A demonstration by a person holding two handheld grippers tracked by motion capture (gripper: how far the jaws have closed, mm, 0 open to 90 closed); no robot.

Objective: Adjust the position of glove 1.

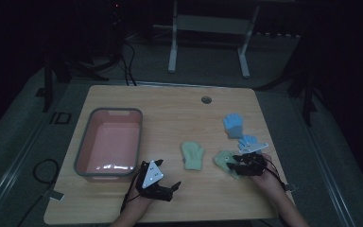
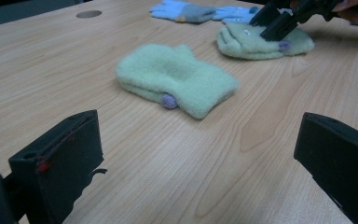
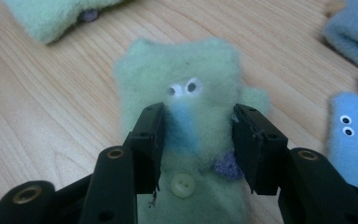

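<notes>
A green mitten with a face (image 3: pixel 186 65) lies flat at the table's right (image 1: pixel 223 157). My right gripper (image 3: pixel 198 140) is down over it, one jaw on each side of its blue patch, tips at the fabric, which lies unbunched between them. From the left gripper view that right gripper (image 2: pixel 272 25) touches the mitten's (image 2: pixel 247 44) top. A second green mitten (image 1: pixel 192 155) lies at mid-table (image 2: pixel 177 79). My left gripper (image 1: pixel 169 174) rests near the front edge, jaws wide open (image 2: pixel 200 154) with bare wood between them.
A pink bin (image 1: pixel 82 142) with a grey rim stands at the left. Two blue gloves lie at the right: one (image 1: pixel 233 124) farther back, one with a face (image 3: pixel 354 130) just beside my right gripper. A cable hole (image 1: pixel 206 100) is at the far edge.
</notes>
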